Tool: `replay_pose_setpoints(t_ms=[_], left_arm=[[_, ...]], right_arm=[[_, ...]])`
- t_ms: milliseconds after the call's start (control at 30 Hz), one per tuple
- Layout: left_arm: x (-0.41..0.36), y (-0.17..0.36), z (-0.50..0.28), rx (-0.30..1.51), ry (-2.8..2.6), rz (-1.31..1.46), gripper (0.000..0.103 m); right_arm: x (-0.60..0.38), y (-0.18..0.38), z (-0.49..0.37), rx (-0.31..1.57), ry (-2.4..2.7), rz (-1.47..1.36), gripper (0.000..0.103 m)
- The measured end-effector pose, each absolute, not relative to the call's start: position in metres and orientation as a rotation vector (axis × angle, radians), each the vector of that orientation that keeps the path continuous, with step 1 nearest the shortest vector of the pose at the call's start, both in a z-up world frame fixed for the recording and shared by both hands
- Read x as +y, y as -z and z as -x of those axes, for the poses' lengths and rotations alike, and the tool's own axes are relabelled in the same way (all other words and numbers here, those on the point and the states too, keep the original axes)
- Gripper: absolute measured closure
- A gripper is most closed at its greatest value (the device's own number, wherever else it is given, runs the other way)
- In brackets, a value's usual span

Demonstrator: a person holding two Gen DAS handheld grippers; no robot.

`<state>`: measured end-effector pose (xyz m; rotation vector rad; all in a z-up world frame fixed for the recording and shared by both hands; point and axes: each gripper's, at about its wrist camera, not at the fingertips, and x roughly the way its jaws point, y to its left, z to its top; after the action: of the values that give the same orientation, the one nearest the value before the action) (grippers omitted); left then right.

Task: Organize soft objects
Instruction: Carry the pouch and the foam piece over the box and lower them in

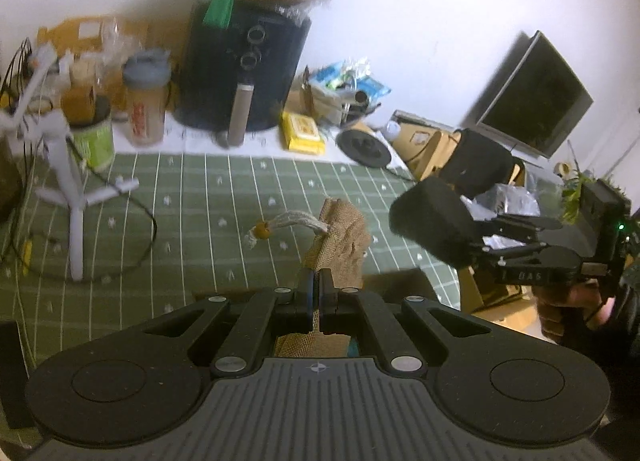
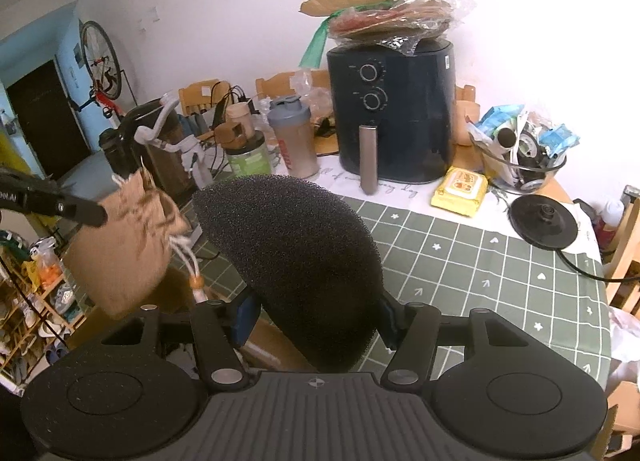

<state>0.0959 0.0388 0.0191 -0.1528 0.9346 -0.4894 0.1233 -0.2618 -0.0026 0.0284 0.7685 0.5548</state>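
Note:
My left gripper [image 1: 316, 293] is shut on a brown burlap drawstring pouch [image 1: 340, 237] and holds it up above the green checked tablecloth [image 1: 200, 201]; its white cord with an orange bead [image 1: 262, 230] hangs to the left. The pouch also shows in the right wrist view [image 2: 128, 245], hanging at the left. My right gripper [image 2: 316, 317] is shut on a black foam sponge [image 2: 292, 257] that fills the space between its jaws. In the left wrist view the sponge [image 1: 436, 221] and the right gripper [image 1: 484, 233] hover at the right, beside the pouch.
A black air fryer [image 1: 244, 73] stands at the back of the table, with a shaker bottle [image 1: 144, 101], a green can [image 1: 94, 137], a yellow wipes pack [image 1: 302, 132], a black kettle base [image 1: 362, 147] and a white stand [image 1: 68, 169]. A cardboard box [image 2: 272, 345] lies below my grippers.

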Motion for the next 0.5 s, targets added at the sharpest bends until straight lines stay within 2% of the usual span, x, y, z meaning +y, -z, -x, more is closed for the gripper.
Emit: replay_pose_setpoints(t_ms=[100,133,167,233,500], left_arm=[[0.038,-0.004,-0.092,0.990,0.501,0.157,0.096],[0.037,0.000,-0.091,0.997,0.491,0.146,0.086],[0.036,0.004,-0.089,1.005,0.477,0.131,0.070],[0.033,0.009,-0.085,1.008,0.441,0.092,0.058],[0.030,0.013,-0.073,0.989,0.363,0.024,0.057]], right_arm=[[-0.261,0.002,-0.116,0.769,-0.564,-0.032,0.041],[-0.261,0.002,-0.114,0.770,-0.567,-0.036,0.041],[-0.261,0.002,-0.111,0.771,-0.570,-0.038,0.041],[-0.260,0.003,-0.107,0.773,-0.577,-0.039,0.041],[-0.252,0.008,-0.089,0.792,-0.611,-0.041,0.041]])
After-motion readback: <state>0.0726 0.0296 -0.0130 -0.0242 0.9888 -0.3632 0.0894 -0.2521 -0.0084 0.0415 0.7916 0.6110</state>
